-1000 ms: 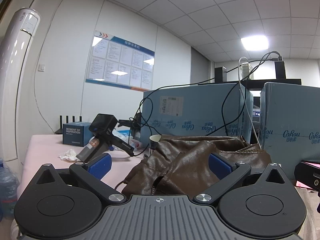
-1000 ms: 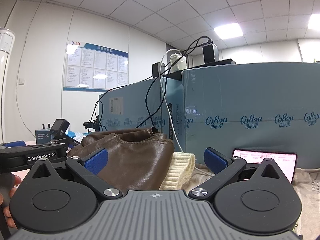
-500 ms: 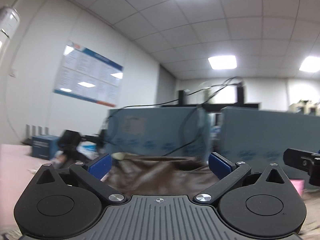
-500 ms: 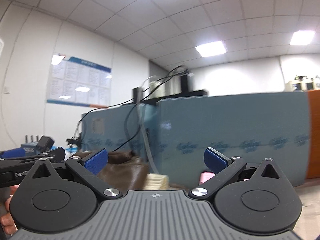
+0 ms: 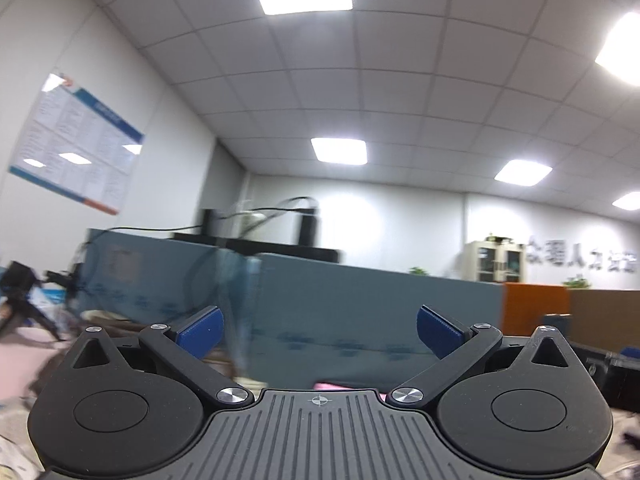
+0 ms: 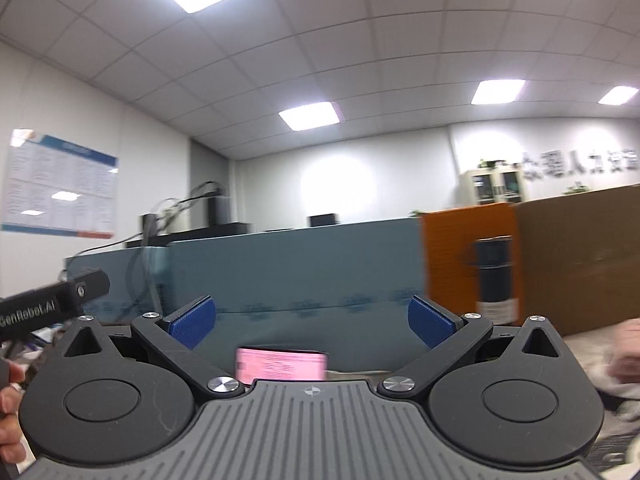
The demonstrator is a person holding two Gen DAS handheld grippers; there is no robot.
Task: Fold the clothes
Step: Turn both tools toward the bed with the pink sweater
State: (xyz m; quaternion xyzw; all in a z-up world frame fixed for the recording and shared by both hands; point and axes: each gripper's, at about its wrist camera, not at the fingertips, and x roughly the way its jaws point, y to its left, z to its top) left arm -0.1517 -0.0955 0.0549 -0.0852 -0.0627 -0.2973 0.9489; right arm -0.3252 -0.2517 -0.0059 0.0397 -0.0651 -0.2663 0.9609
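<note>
My left gripper is open, with nothing between its blue pads, and points up at the blue partition and the ceiling. Only a blurred brown strip of the leather jacket shows low on the left, behind the left finger. My right gripper is also open and empty. No garment lies between its fingers. The left gripper's body and the hand holding it appear at the left edge of the right wrist view. A pale blurred cloth sits at the far right.
A phone with a pink screen leans against the blue partition. Right of the partition are an orange panel, a dark bottle and a brown cardboard wall. Cables hang over the partition.
Both grippers have tilted upward and swung right with motion blur. The brown jacket and the cream knit have dropped almost out of view. Both stay open.
</note>
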